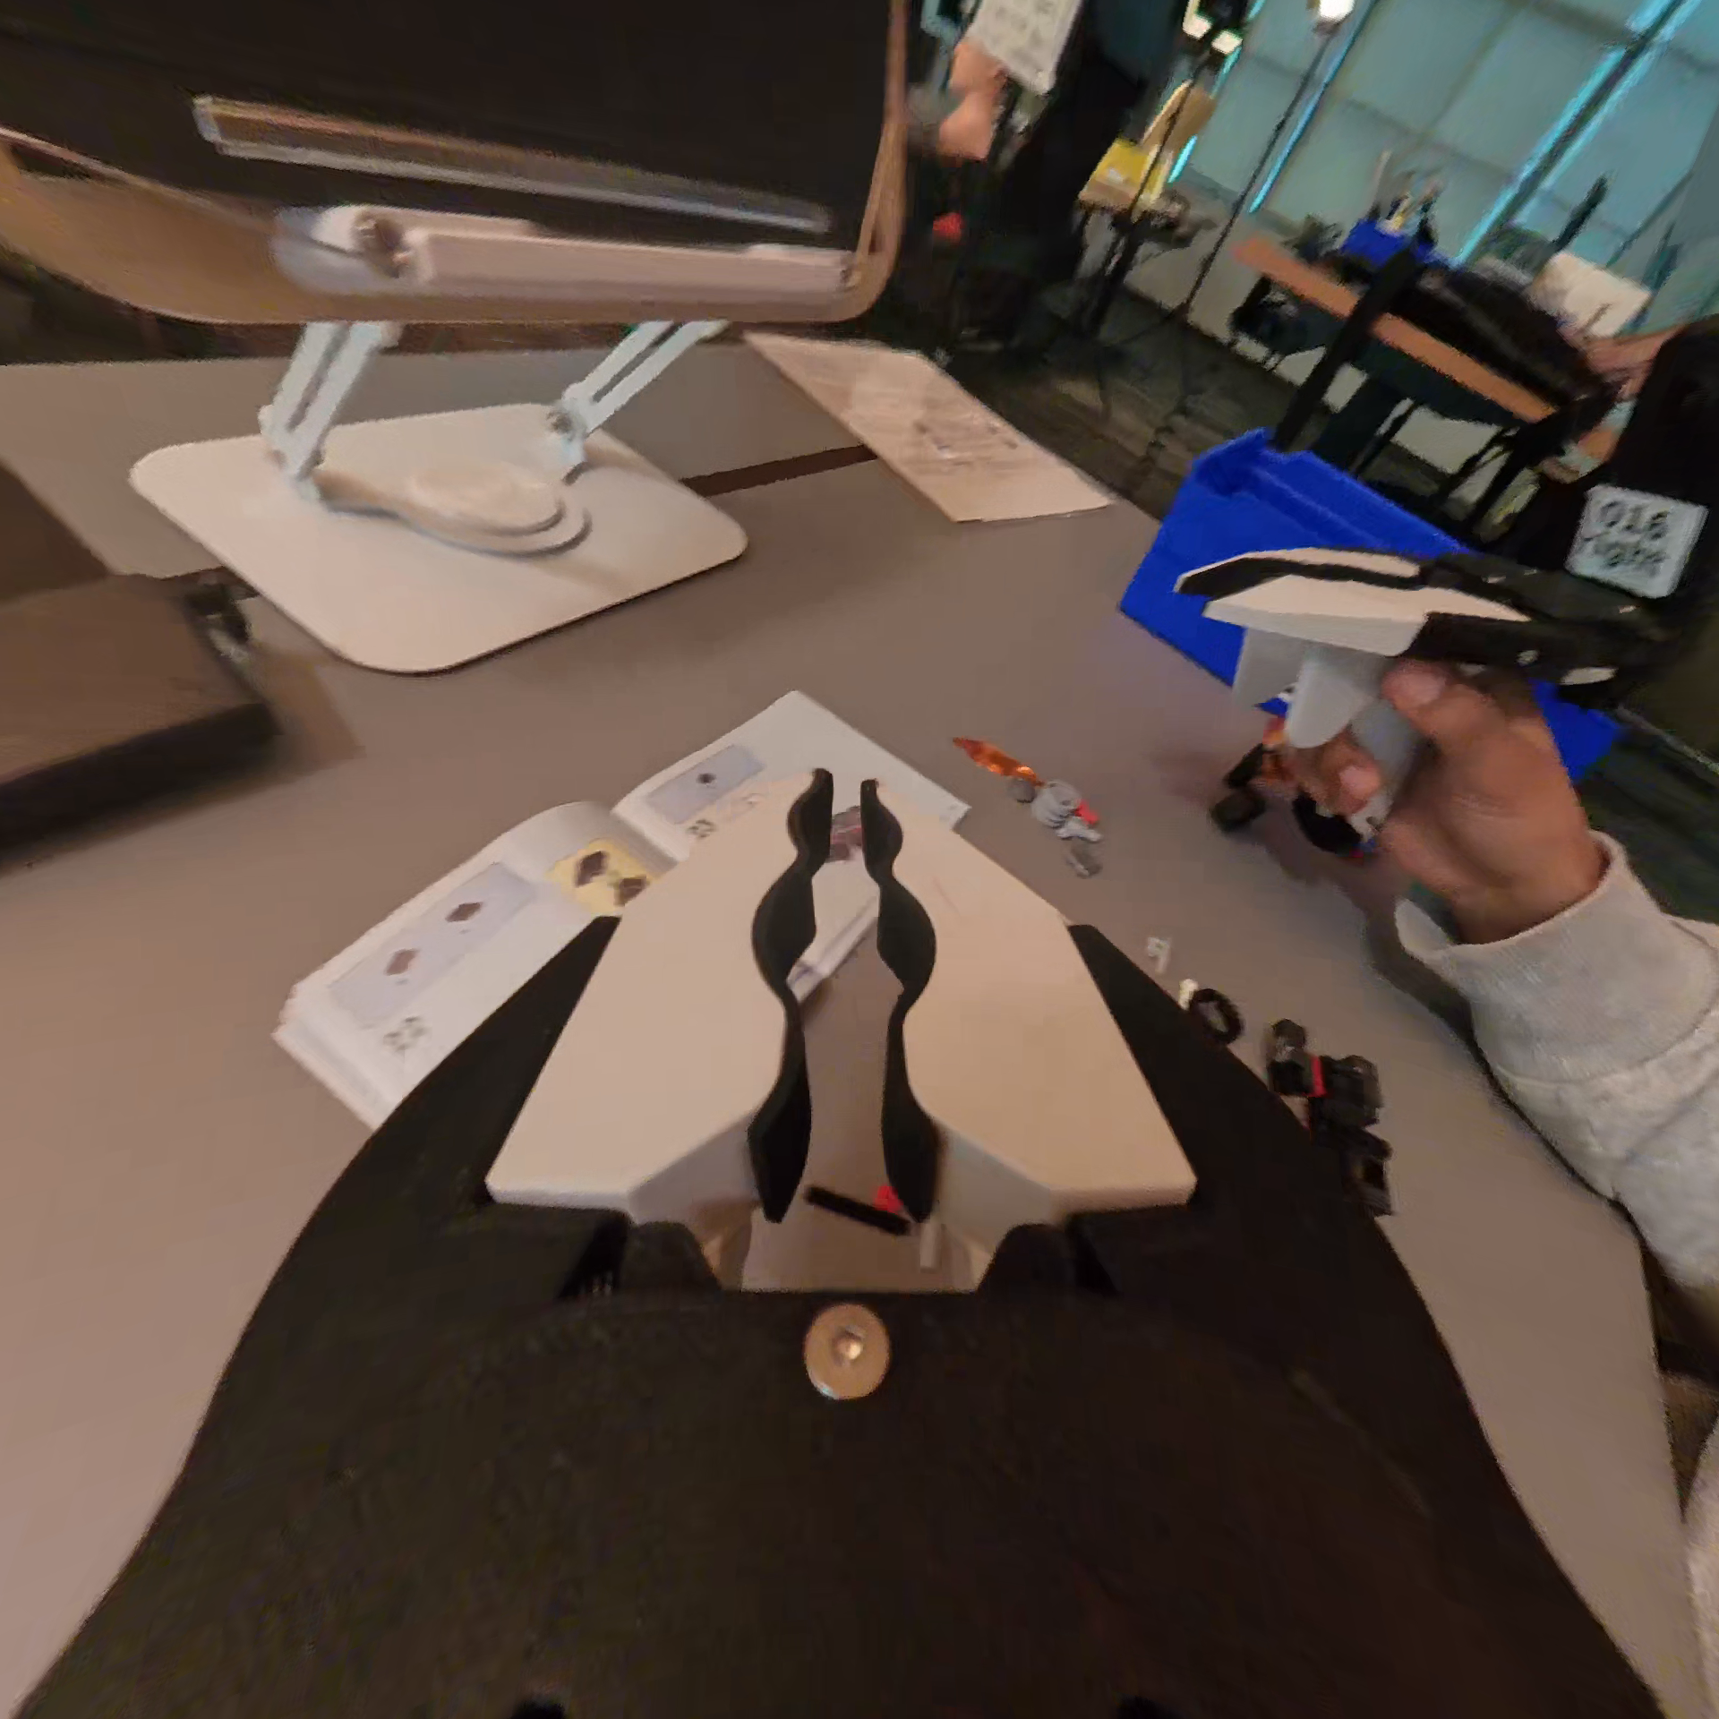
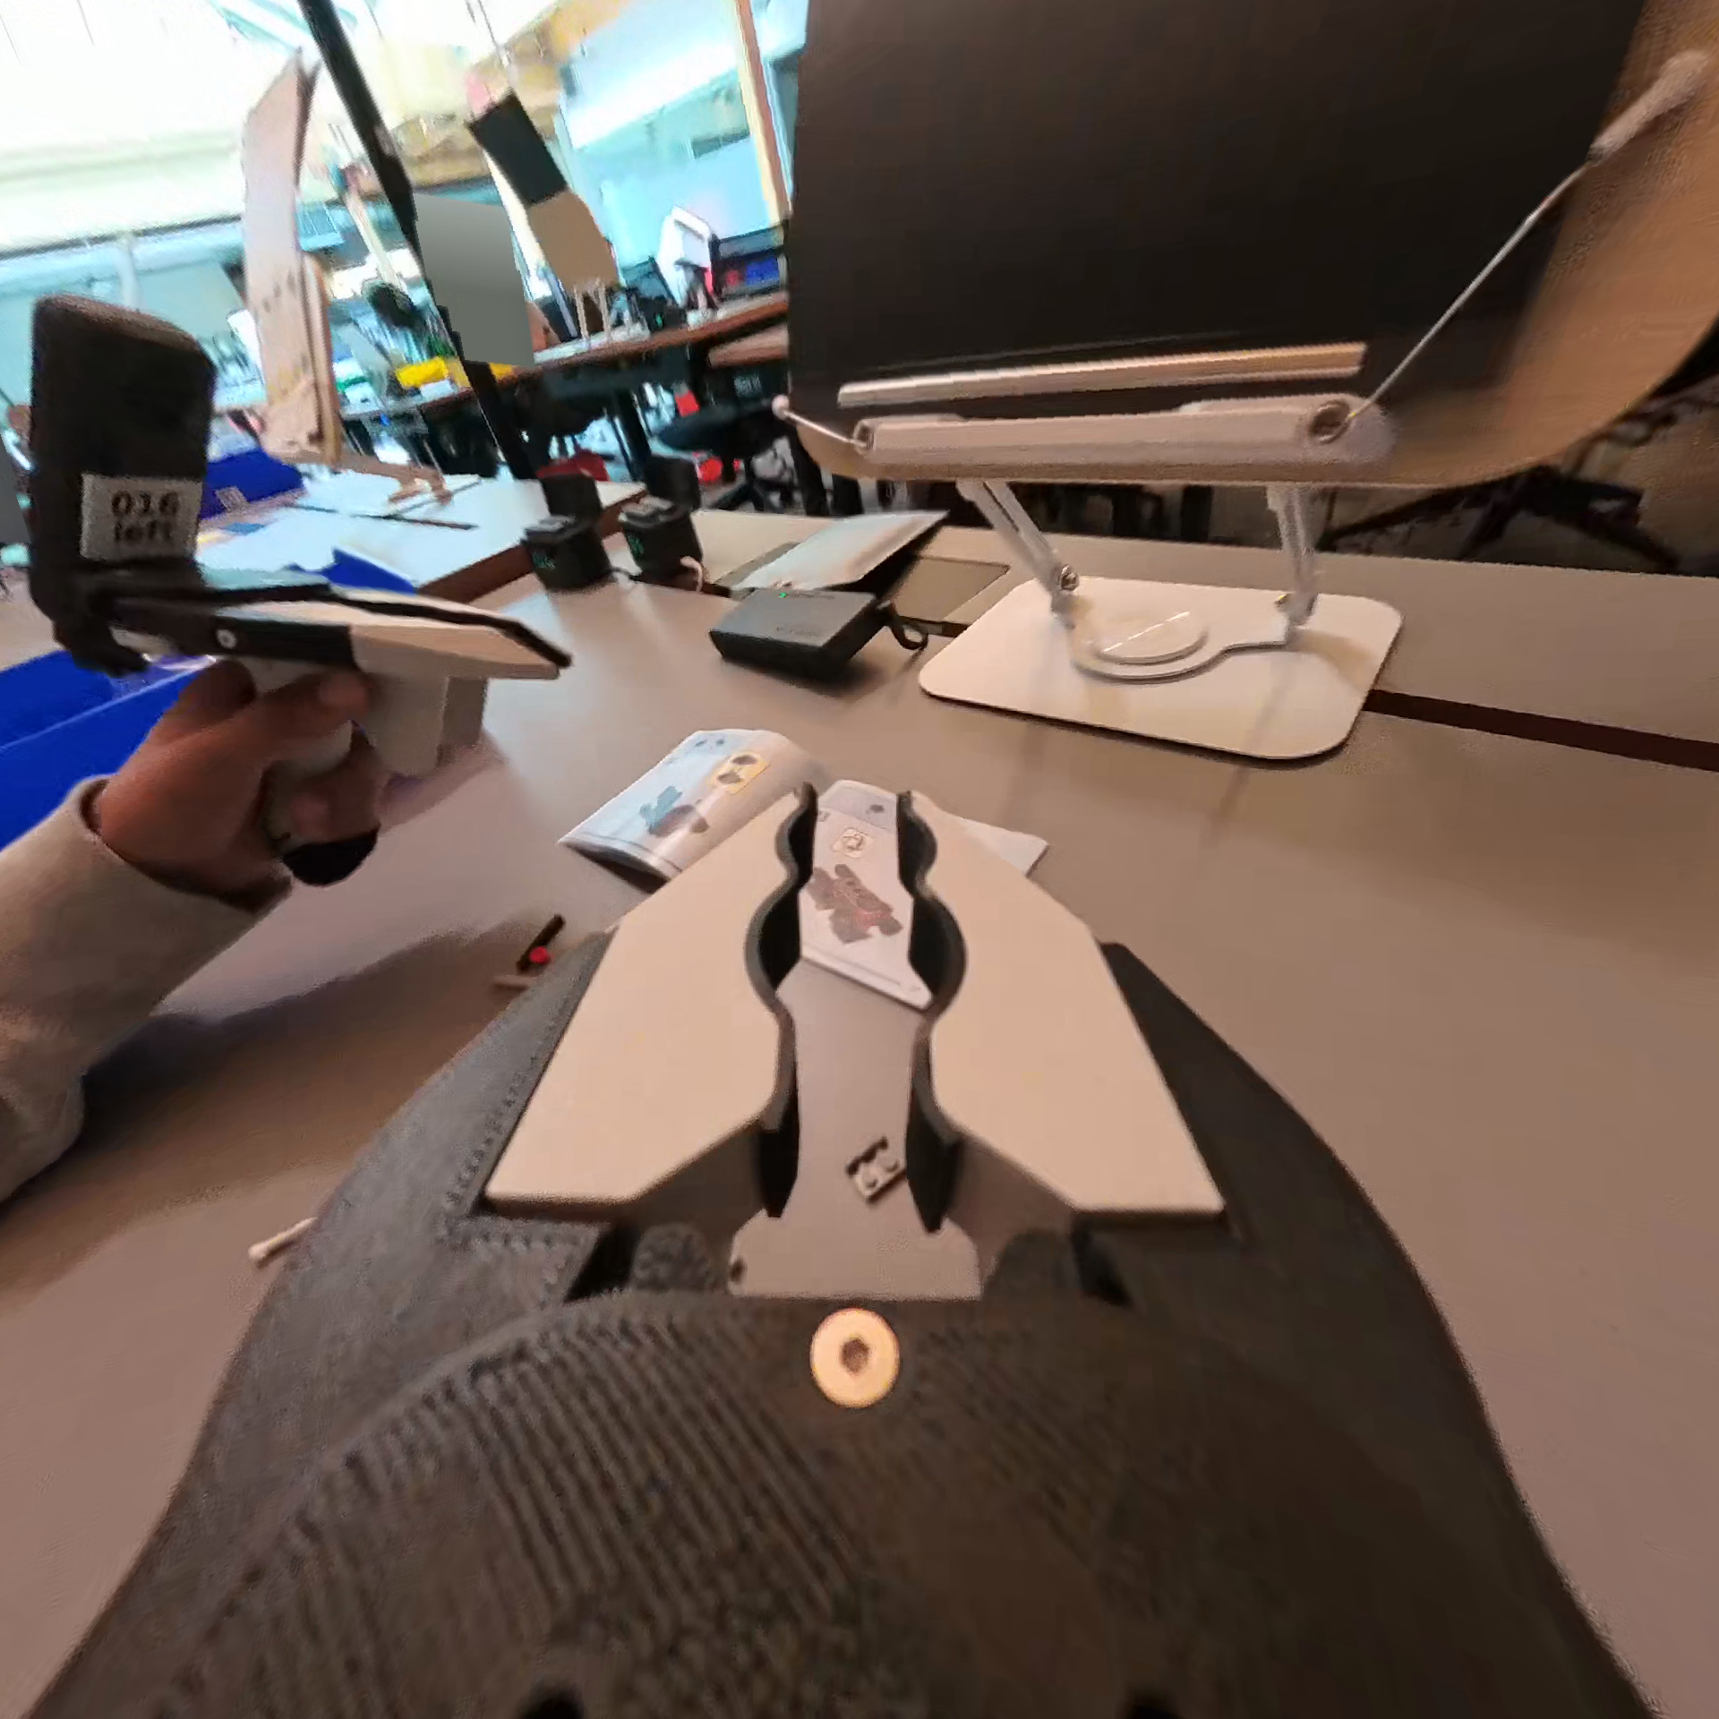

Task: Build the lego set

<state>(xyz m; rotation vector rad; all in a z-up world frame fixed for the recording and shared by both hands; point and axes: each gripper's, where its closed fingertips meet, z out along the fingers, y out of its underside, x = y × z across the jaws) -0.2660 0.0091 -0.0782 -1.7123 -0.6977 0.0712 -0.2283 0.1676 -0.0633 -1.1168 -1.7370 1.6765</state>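
Note:
An open instruction booklet lies on the grey table; it also shows in the right wrist view. Loose lego pieces lie right of it: an orange piece, small grey pieces, black and red pieces. A black and red part-built model sits under the right hand. My left gripper hovers over the booklet, narrowly open and empty. My right gripper is open and empty above the booklet's right page. Each gripper shows side-on in the other's view, left and right.
A white laptop stand holding a dark screen stands behind the booklet. A blue bin is at the right, a paper sheet beyond. A black box lies left of the stand. Small pieces lie near the left forearm. My right fingertips sit around 15 cm from my left ones.

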